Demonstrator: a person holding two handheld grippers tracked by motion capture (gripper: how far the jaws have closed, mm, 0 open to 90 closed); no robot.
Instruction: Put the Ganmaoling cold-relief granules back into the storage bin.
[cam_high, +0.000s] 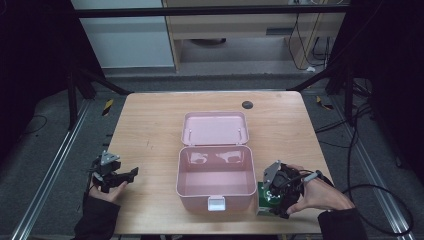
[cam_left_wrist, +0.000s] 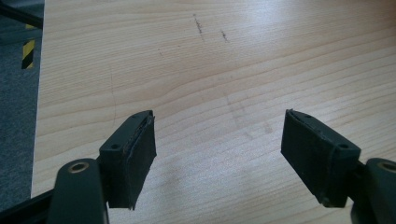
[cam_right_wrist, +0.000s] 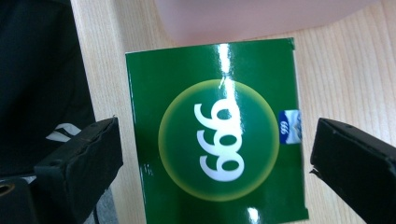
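The green box, lying on the surface just right of the open pink case, is straddled by the wide-spread fingers of the right gripper, while the left gripper is held wide and empty well apart.

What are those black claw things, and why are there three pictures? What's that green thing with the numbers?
The claws are grippers, tools a person holds, one in each hand. The big picture comes from a camera up high, looking down at the wooden table. There you see the left gripper and the right gripper. The other two pictures come from little cameras riding on the grippers, looking along their black jaws.

On the table sits a pink box with its lid open. It looks empty inside. Beside it lies a green packet with white numbers on it.

Nothing is held. The left gripper's jaws stand open over bare wood. The right gripper's jaws stand open on either side of the green packet, not squeezing it.
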